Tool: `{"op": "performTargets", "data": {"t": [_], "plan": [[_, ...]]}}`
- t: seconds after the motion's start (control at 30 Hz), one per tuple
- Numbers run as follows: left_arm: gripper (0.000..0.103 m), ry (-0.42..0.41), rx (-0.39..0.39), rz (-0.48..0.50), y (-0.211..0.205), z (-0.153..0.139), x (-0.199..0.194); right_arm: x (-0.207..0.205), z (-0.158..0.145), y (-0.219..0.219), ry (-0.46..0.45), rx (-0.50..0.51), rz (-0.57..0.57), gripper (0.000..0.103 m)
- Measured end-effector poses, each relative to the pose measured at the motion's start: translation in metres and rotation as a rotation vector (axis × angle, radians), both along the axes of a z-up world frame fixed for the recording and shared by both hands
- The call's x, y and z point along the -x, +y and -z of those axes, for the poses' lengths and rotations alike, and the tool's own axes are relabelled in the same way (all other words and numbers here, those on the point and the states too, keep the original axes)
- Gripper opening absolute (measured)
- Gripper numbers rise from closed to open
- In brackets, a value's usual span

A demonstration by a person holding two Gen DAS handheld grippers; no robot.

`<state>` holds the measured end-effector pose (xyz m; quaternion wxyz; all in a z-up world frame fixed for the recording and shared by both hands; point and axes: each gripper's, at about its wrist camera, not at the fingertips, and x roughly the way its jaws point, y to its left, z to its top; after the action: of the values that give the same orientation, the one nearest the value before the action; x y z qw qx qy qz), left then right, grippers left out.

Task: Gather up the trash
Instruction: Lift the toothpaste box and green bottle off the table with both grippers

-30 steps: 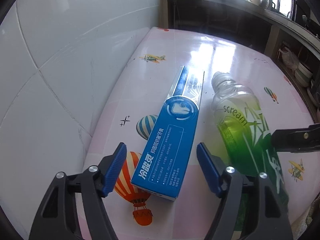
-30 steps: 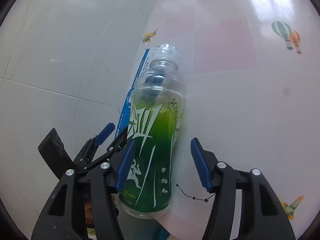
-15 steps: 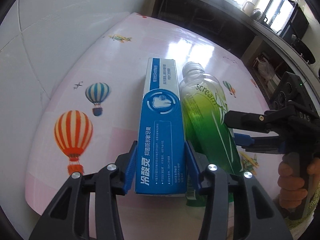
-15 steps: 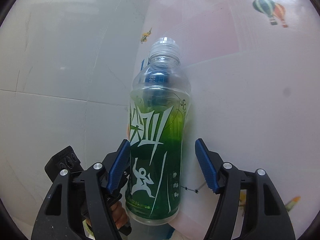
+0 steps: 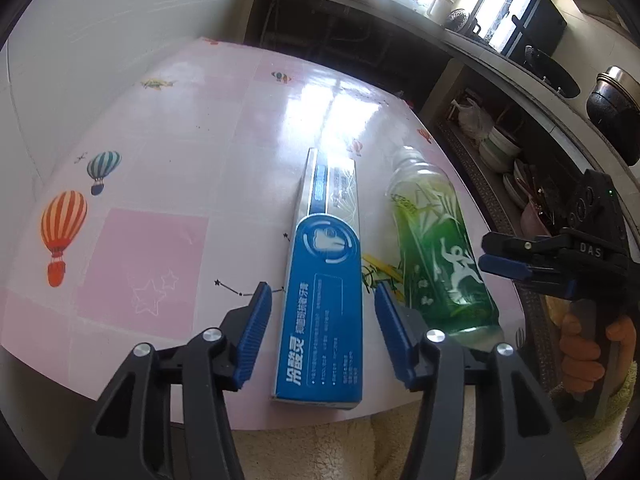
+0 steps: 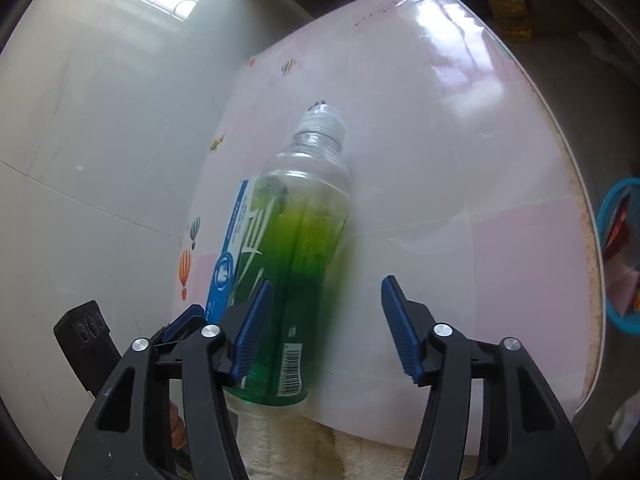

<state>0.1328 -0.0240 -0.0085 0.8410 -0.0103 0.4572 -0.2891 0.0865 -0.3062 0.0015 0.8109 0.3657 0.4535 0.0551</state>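
On a glossy pink-and-white table printed with hot-air balloons, the left gripper spreads its blue-padded fingers wide around the near end of a blue toothpaste box, touching neither side. Just right of the box, a green drink bottle lies on its side, neck pointing away, base at the near table edge. At lower center of the right wrist view, the right gripper also stands open, its left pad against the bottle.
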Motion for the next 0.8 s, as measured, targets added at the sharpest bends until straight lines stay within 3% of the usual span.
{"op": "performTargets", "data": {"t": [0.2, 0.4, 0.57, 0.8], "plan": [[0.055, -0.072, -0.079, 0.021, -0.027, -0.005, -0.011, 0.005, 0.002, -0.026, -0.019, -0.071, 0.07, 0.071], [0.055, -0.109, -0.158, 0.035, -0.044, 0.003, -0.015, -0.014, 0.012, -0.01, 0.03, -0.003, 0.084, 0.078], [0.055, -0.125, -0.205, 0.033, -0.05, 0.008, -0.015, -0.025, 0.02, -0.001, 0.053, 0.052, 0.085, 0.077], [0.055, -0.135, -0.235, 0.028, -0.053, 0.011, -0.017, -0.017, 0.022, -0.008, 0.052, 0.073, 0.083, 0.064]]}}
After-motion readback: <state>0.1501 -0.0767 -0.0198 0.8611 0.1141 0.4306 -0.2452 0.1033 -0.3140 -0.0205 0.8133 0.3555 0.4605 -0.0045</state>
